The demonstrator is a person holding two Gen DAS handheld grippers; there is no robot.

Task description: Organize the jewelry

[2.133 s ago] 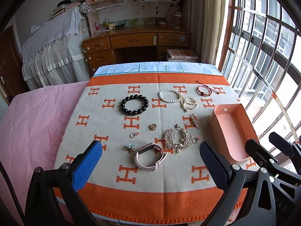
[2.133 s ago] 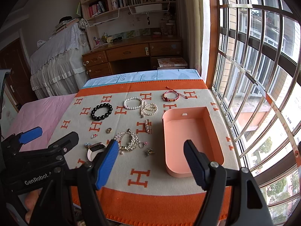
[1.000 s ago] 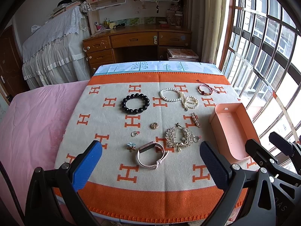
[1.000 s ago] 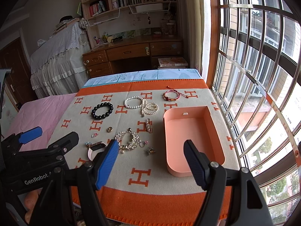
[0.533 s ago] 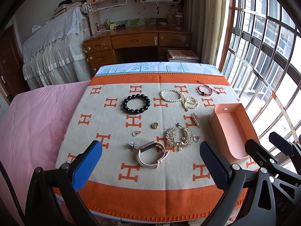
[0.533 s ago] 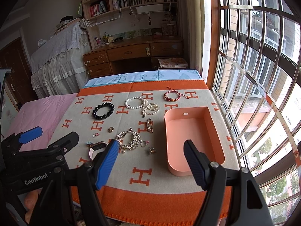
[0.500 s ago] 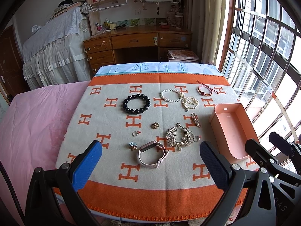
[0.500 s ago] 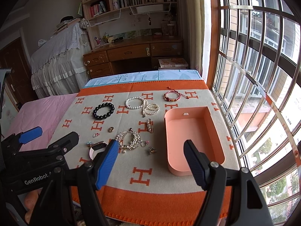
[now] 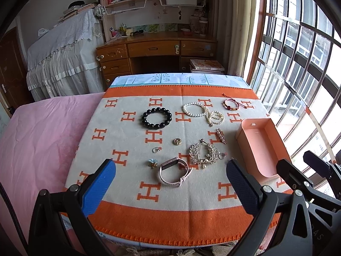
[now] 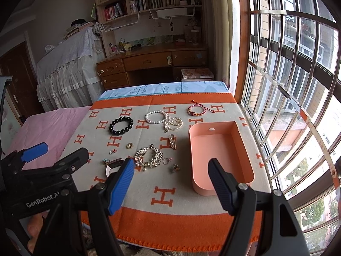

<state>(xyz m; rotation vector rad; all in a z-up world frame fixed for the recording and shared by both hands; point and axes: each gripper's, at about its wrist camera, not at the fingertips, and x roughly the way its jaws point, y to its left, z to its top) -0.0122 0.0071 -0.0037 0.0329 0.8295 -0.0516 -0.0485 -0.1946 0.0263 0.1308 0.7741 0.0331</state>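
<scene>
- The jewelry lies loose on an orange-and-cream blanket (image 9: 132,192) patterned with H shapes, spread over a table.
- Near the blanket's middle sits a silver leaf-shaped hair comb (image 9: 204,154), with a small ring (image 9: 221,155) just beside it at its 3 o'clock.
- At the comb's 7 o'clock lies a pink watch (image 9: 173,171), its strap curled in a loop.
- A small flower-shaped piece (image 9: 153,162) rests at the watch's 9 o'clock, a little ring (image 9: 156,149) beyond it, and a round gold brooch (image 9: 177,141) at the comb's 10 o'clock.
- At the comb's 1 o'clock is a slim pearl-set pin (image 9: 221,136).
- Farther back, a black bead bracelet (image 9: 156,118) lies at 11 o'clock from the comb, a pearl strand (image 9: 202,113) looped on itself at 12, and a red cord bracelet (image 9: 231,104) at 1.
- In the right wrist view another small trinket (image 10: 174,167) sits between the comb and the box; it is too small to say what it is.
- The pink box (image 10: 245,149) stands open at the blanket's 3 o'clock edge, nothing visible in it.
- The left gripper (image 9: 170,186) hovers over the near edge of the blanket, jaws spread wide, holding nothing.
- The right gripper (image 10: 171,182) hangs likewise, jaws wide apart and empty, close to the box's near corner.
- A pink bedsheet (image 9: 38,132) lies at 9 o'clock, a wooden desk (image 9: 157,51) at 12, barred windows (image 10: 298,85) at 3.
</scene>
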